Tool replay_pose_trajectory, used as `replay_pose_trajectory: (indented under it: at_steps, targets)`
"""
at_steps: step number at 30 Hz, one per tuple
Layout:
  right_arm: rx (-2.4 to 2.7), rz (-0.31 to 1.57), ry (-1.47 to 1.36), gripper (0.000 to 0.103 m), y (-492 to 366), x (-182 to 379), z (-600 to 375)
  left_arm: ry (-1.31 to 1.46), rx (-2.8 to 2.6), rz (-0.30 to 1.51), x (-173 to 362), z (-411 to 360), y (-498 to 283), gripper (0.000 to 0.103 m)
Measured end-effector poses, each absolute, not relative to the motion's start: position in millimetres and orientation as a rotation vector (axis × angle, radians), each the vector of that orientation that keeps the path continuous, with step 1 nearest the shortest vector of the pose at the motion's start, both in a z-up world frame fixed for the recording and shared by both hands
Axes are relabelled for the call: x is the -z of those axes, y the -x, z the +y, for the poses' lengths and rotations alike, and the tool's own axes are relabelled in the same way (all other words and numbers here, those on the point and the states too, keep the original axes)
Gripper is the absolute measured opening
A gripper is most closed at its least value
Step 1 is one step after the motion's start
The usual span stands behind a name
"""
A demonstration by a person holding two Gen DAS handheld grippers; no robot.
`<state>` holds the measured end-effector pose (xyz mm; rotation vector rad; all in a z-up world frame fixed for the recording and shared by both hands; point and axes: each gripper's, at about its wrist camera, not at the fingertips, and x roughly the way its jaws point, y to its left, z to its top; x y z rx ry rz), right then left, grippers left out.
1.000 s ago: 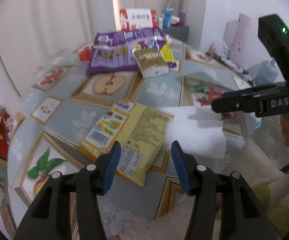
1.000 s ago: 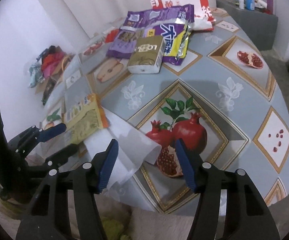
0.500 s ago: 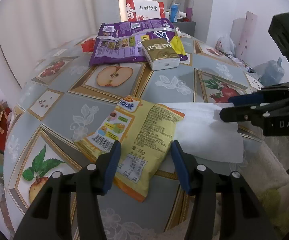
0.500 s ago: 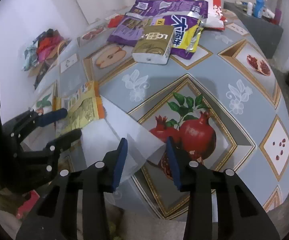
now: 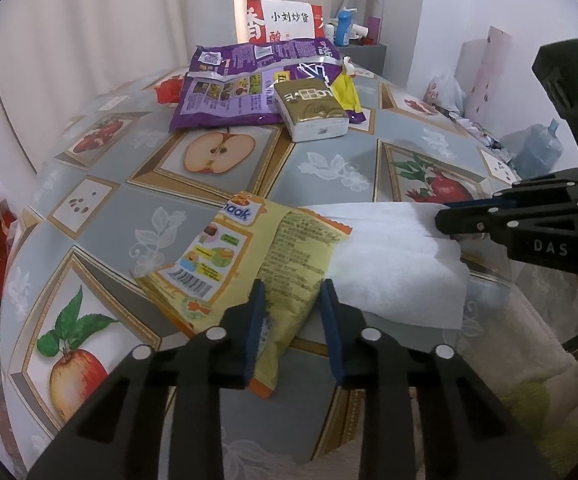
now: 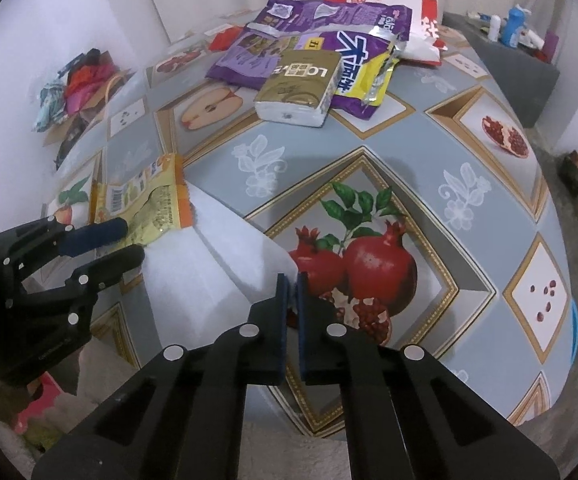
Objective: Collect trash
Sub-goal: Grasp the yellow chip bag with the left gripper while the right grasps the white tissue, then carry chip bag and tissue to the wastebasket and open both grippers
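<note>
Yellow snack wrapper (image 5: 249,264) is found flat on the worktop (image 5: 329,168) near its front edge, long axis running from the far-left printed end toward the near-right sealed end. That near end passes between the blue pads of the left claw (image 5: 292,300), which is spread, a pad standing off either side of the wrapper with nothing pinched. The wrapper is thus dead ahead of the left claw and nearly in line with it; a straight closing is judged enough, though the pads may need to be lowered, since contact with the film cannot be read from this view.

White tissue sheet (image 6: 217,264) is laid just beside the wrapper on its right, partly overlapped by it and drooping over the worktop edge. The right claw (image 6: 292,292) is pressed together on the sheet's far-right corner; a thin gap is seen between the pads, apparently filled by the paper.

Left claw is the nearer to the wrapper, right claw to the tissue. Further back, well apart, a purple snack bag (image 5: 245,88) and a gold tissue pack (image 5: 313,112) are noted.
</note>
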<state>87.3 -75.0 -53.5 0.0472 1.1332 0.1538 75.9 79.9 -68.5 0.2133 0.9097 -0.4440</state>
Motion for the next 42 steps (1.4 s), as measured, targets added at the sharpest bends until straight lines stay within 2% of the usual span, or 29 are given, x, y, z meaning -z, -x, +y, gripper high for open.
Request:
replay_pose_trajectory:
  at_steps: [6,8,13,29,42]
  targets:
    - [-0.153,1.13,-0.085,0.0,-84.6,52.9,-81.0,-0.192,0.463,0.926,67.5,79.9,-77.1,0.017]
    - [-0.149,1.128,-0.1,0.0,-83.1,52.9,-84.4,-0.159,0.476,0.944,67.3,81.6,-79.3,0.011]
    - [-0.127,1.124,-0.126,0.0,-80.6,51.2,-94.7,-0.119,0.481,0.96,65.3,84.0,-82.0,0.006]
    - [-0.018,1.041,-0.289,0.0,-64.4,30.5,-151.8,-0.061,0.457,0.91,40.3,83.9,-88.4,0.003]
    - [0.042,0.923,-0.369,0.0,-44.2,3.5,-195.7,-0.072,0.51,0.843,7.5,53.4,-92.8,0.003]
